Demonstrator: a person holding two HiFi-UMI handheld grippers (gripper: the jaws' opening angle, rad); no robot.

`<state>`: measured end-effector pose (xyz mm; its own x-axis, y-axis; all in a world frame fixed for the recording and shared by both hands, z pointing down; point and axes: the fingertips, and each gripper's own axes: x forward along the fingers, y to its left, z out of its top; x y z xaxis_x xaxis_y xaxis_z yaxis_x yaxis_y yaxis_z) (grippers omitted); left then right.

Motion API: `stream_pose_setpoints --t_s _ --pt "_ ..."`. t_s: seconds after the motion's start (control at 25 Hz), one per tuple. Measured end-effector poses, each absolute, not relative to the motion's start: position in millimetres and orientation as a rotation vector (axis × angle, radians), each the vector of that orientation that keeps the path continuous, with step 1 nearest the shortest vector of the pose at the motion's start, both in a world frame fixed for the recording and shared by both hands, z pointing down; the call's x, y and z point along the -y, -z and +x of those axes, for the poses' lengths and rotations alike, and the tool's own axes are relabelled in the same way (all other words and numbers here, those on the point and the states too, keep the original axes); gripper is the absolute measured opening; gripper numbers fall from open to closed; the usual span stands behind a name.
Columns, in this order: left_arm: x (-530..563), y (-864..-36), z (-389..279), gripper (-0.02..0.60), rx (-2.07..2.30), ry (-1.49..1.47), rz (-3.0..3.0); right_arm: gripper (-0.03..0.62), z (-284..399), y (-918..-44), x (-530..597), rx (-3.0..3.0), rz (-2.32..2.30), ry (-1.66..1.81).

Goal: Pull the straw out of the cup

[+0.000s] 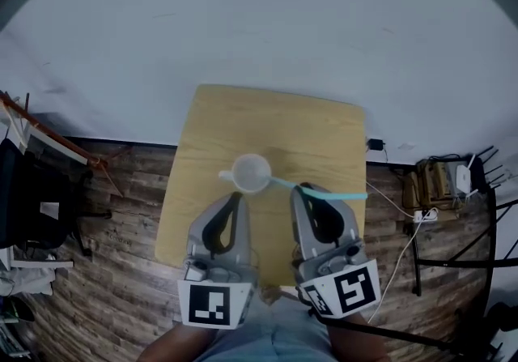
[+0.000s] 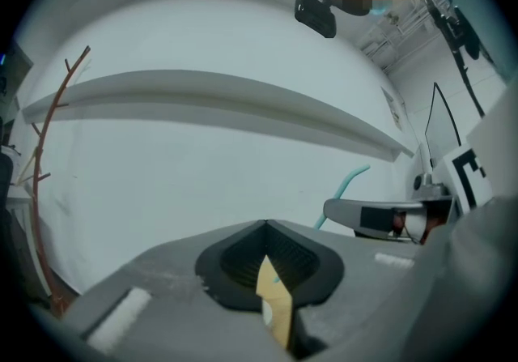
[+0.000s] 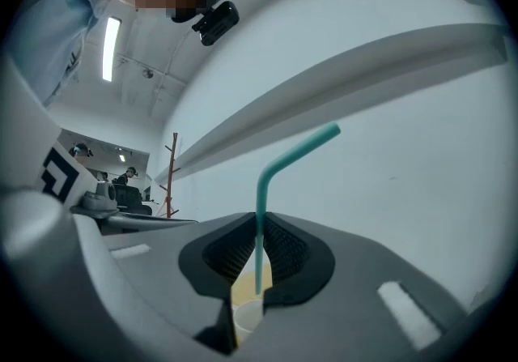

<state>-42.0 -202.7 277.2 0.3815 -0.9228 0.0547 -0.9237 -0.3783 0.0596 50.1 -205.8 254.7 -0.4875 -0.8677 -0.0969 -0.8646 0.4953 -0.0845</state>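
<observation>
Marker cubes on the backs of both grippers sit closest, with the jaws reaching away from them over the wooden table (image 1: 243, 117). The right gripper (image 3: 257, 223) is nearly closed, its ribbed pads pinching the shaft of the teal straw (image 3: 261, 182). The straw's bent top leans up and away past the jaw tips. The white cup (image 1: 251, 172) stands on the table just ahead of the two sets of tips and between them. From the right gripper's own view it shows below the jaws, directly under the straw's lower end. I cannot tell whether that end has cleared the rim or is a little way inside.

The left gripper (image 2: 265, 227) is closed with nothing in it. It sits just beside the right one, near the cup but not touching it.

As I judge it, the step in hand is the lift-out. To do it well, draw the straw along its own line, straight up from the cup, rather than swinging it sideways. The cup is unheld and looks light, so a sideways drag against the rim could tip or slide it. Hold the pinch as it is: firmer would crush the thin tube, looser would let it slip. The empty left gripper is well placed to steady the cup if it shifts.
</observation>
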Motion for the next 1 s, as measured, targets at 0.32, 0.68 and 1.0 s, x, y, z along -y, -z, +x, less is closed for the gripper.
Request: stream_pose_setpoints --t_s 0.32,0.68,1.0 --pt "192 -239 -30 0.018 1.747 0.088 2.589 0.037 64 -216 184 -2.587 -1.516 -0.093" --pt "185 -219 -31 0.018 1.760 0.114 2.646 0.037 56 -204 179 -2.587 -1.491 -0.153" --pt "183 -216 -29 0.018 1.737 0.132 2.677 0.032 54 -205 179 -2.589 -1.503 -0.146"
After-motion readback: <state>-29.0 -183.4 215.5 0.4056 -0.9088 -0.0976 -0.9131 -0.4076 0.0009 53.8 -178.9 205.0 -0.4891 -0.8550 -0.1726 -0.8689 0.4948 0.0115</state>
